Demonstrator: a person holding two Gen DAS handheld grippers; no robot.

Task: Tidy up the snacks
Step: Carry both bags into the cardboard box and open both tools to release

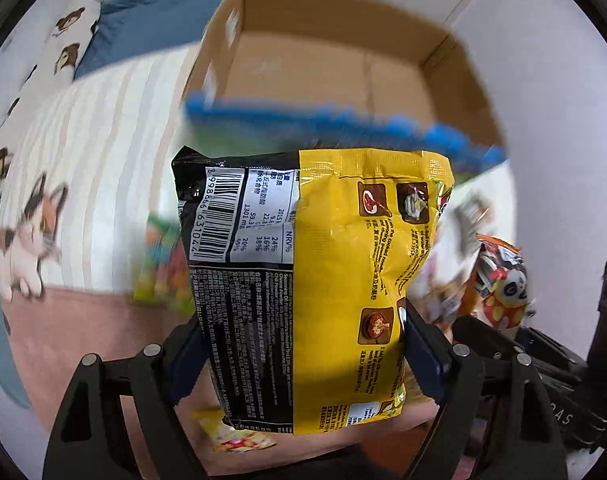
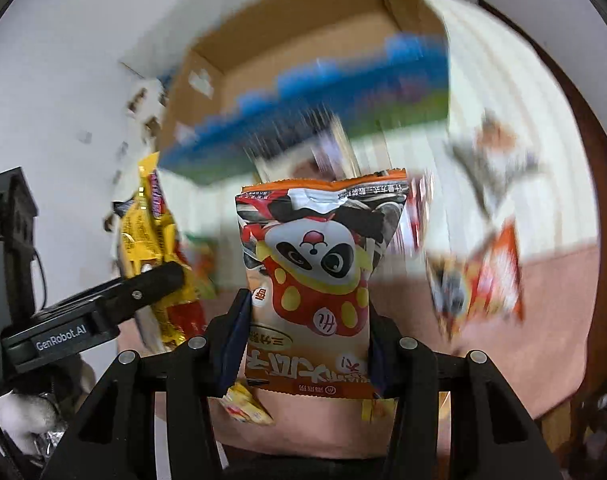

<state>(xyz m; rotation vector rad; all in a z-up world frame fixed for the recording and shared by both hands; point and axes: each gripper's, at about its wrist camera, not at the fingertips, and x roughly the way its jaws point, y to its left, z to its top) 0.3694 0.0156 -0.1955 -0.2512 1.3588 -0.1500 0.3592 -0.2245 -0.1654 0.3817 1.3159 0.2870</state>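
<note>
My left gripper (image 1: 303,344) is shut on a yellow and black noodle packet (image 1: 315,280) and holds it upright above the bed. My right gripper (image 2: 307,332) is shut on an orange panda snack bag (image 2: 315,280), also held upright. An open cardboard box (image 1: 323,68) stands ahead on the bed, with a blurred blue and green packet (image 1: 343,124) leaning at its near edge. In the right wrist view the box (image 2: 303,40) and the blue packet (image 2: 303,108) show too. The left gripper with its yellow packet (image 2: 151,256) is at the left there. The panda bag (image 1: 503,280) shows at the right of the left wrist view.
Loose snacks lie on the striped and pink bedding (image 1: 83,320): a colourful bag (image 1: 163,272), a small yellow packet (image 1: 235,436), an orange and red bag (image 2: 479,280). A dog-print pillow (image 1: 67,32) and white walls are behind. A dark wooden bed frame (image 2: 595,240) is at right.
</note>
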